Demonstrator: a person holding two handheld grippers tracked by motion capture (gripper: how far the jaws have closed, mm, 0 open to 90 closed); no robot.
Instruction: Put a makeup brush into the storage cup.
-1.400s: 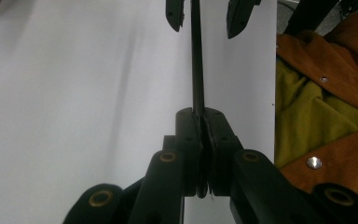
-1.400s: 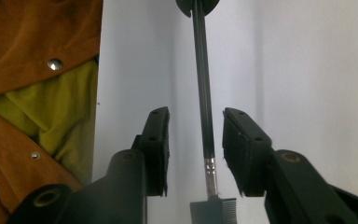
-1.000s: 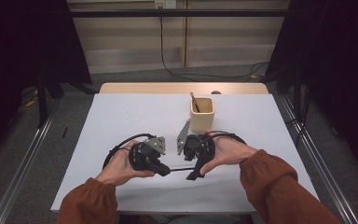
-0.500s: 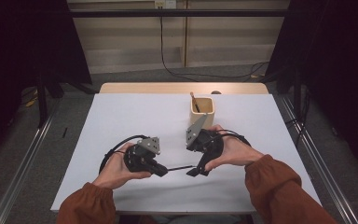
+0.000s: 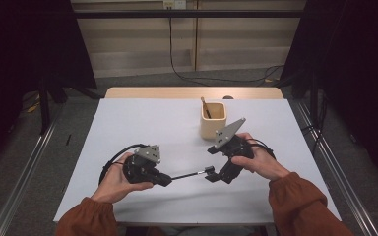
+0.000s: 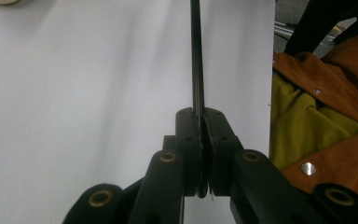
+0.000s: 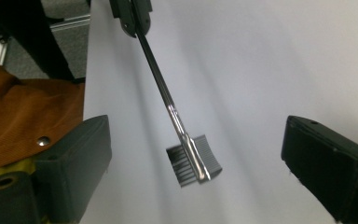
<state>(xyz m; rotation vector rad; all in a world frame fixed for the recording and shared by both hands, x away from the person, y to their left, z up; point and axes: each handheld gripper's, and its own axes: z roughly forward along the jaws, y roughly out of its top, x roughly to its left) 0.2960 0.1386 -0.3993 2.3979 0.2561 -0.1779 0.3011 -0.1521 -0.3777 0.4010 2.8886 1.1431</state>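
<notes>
One slim black comb-brush (image 7: 193, 161), toothed head | left gripper (image 5: 167, 180) jaws pinching its handle | right gripper (image 5: 215, 164) jaws spread, just opened

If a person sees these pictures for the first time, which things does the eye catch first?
The thin black brush with a small comb head hangs above the white table, its handle clamped in the shut left gripper. The right gripper stands open around the comb head without touching it. Behind, a beige square cup holds a stick.

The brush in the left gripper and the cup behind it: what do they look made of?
The brush: probably metal or glossy plastic; its dark stem shows bright glints, and the head has fine comb teeth. The cup: pale, matte, possibly wood or ceramic; too small to tell.
</notes>
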